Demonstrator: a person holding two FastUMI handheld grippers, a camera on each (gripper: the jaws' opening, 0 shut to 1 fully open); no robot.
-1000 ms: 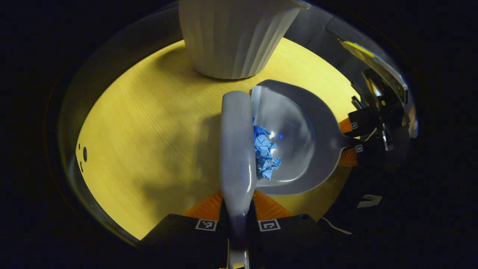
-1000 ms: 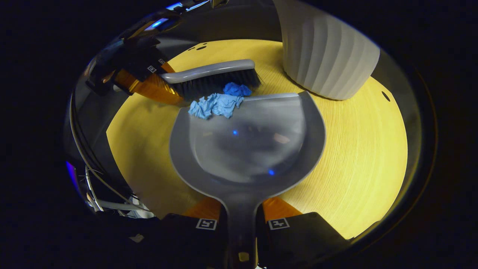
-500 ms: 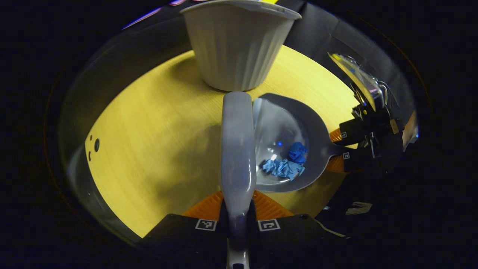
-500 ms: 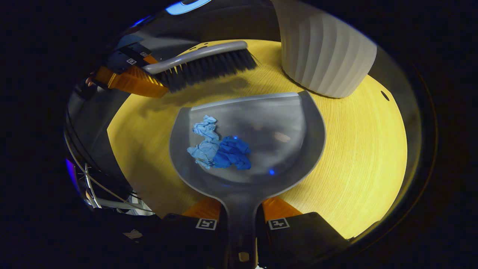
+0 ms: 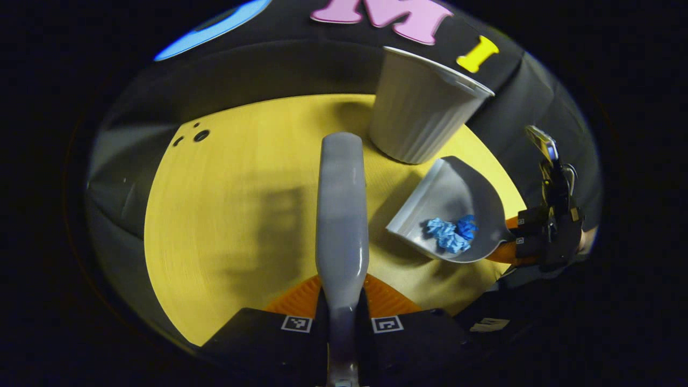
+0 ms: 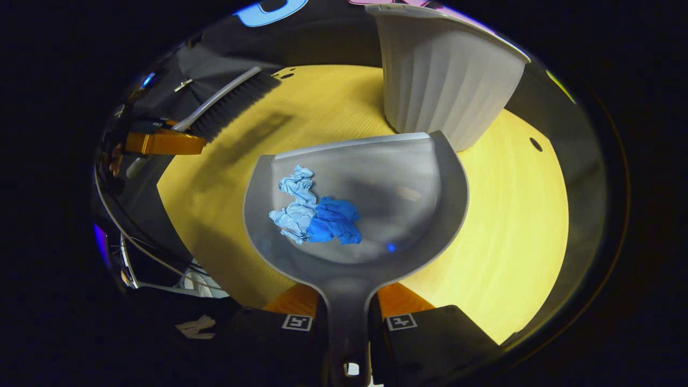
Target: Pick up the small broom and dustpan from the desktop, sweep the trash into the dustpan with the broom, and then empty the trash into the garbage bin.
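Observation:
My left gripper [image 5: 342, 298] is shut on the grey broom [image 5: 342, 215], whose back runs straight ahead above the yellow table [image 5: 236, 215]. In the right gripper view the broom [image 6: 228, 105] hangs in the air at the far left, bristles down, apart from the pan. My right gripper [image 6: 347, 309] is shut on the handle of the grey dustpan [image 6: 387, 177], held above the table. Crumpled blue paper [image 6: 314, 212] lies in the pan's left part. In the left gripper view the dustpan [image 5: 457, 196] with the blue paper [image 5: 450, 232] floats at the right, beside the bin.
A white ribbed garbage bin [image 6: 443, 80] stands upright at the table's far side, just beyond the dustpan's front lip; in the left gripper view the bin [image 5: 419, 113] is ahead to the right. Small holes [image 5: 200, 135] mark the tabletop's far left. The black booth wall rises behind.
The broom swept the blue paper into the dustpan, then lifted away to the left. The dustpan rose off the table toward the bin with the paper lying in it.

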